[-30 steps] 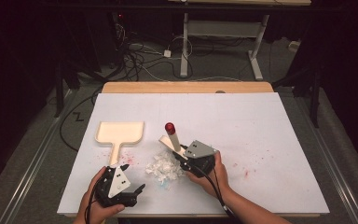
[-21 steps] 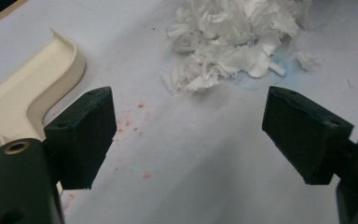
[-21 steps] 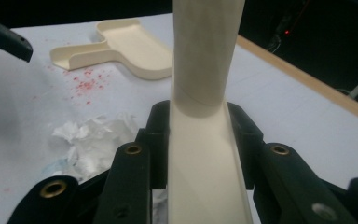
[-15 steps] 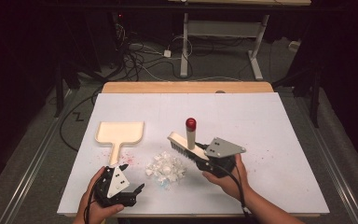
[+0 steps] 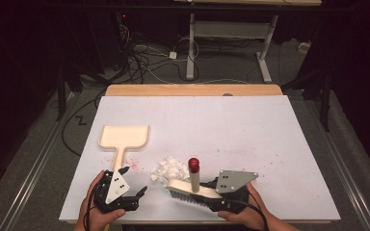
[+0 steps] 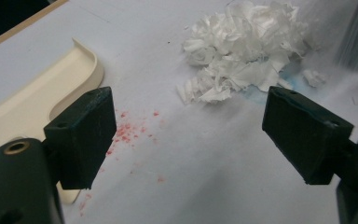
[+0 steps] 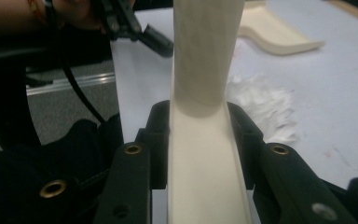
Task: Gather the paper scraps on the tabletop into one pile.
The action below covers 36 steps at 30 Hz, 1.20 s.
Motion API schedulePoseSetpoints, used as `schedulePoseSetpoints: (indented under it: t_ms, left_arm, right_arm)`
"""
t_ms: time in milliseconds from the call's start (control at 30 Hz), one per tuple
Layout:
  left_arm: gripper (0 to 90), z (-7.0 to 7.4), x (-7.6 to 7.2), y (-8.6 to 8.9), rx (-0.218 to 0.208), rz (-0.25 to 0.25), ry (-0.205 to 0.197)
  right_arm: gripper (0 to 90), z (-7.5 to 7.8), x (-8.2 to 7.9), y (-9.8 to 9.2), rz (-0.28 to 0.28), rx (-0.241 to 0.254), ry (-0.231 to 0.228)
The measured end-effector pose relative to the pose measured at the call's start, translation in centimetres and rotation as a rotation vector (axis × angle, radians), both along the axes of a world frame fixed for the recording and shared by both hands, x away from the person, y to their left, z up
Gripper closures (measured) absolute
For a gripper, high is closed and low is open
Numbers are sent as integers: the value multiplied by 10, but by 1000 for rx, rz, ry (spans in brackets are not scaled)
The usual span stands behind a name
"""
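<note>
Right gripper (image 5: 207, 196): jaws pinching the cream brush (image 5: 189, 189), near the tabletop's front edge.
Left gripper (image 5: 142, 192): jaws spread, empty.
Paper shreds (image 5: 169, 168): beside the brush.
Dustpan (image 5: 124, 138): left side.
Writing: none readable.

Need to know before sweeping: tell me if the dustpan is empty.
Empty. The high view shows the dustpan tray bare; the paper scraps lie piled on the table beside the brush, apart from the pan.

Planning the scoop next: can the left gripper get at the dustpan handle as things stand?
Probably yes: the left gripper is open, and the dustpan handle runs toward it with bare table between.
</note>
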State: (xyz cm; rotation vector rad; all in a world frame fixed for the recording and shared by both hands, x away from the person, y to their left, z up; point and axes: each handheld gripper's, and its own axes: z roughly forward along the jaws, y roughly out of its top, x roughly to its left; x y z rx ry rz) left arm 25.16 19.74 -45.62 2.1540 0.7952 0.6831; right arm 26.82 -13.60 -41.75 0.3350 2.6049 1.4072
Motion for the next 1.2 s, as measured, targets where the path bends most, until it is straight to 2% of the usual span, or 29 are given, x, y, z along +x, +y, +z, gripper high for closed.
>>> schedulePoseSetpoints:
  t_ms: [67, 167, 267, 333, 433, 567, 700, 767, 833, 900, 1033, 1067, 1200]
  left_arm:
    - [167, -1, 0, 0, 2, -2, 4]
    - [167, -1, 0, 1, -1, -4, 8]
    - [167, -1, 0, 0, 5, -8, 8]
    - [167, -1, 0, 0, 3, -11, 10]
    - [167, -2, 1, -2, 6, -13, 14]
    - [167, -3, 2, -4, 13, -18, 17]
    - [167, -4, 3, -5, 18, -17, 25]
    - [167, -5, 4, -6, 23, -14, 30]
    - [167, -5, 4, -8, 32, -20, 31]
    - [167, -5, 5, -10, 33, -20, 32]
    - [167, -5, 6, -12, 41, -29, 34]
    - [167, -6, 6, -13, 43, -34, 36]
    - [167, -6, 6, -17, 63, -49, 34]
  right_arm:
    - [678, -7, 1, 7, 6, -28, -10]
    - [678, -11, 7, 12, -18, -38, -26]
    - [678, -8, 13, 7, -65, -34, -48]
    - [678, -4, 15, 0, -82, -16, -38]
    - [677, 7, 14, -17, -87, 23, -29]
    - [677, 20, 8, -42, -99, 51, -33]
    - [677, 25, 3, -75, -136, 41, -34]
    - [676, 25, 4, -95, -147, 37, -1]
    - [676, 24, 4, -112, -180, 45, 6]
    - [675, 24, 5, -127, -198, 39, 28]
    - [676, 22, 4, -148, -227, 16, 28]
    - [676, 21, 3, -151, -231, 16, 41]
    - [677, 17, 1, -159, -221, -52, 92]
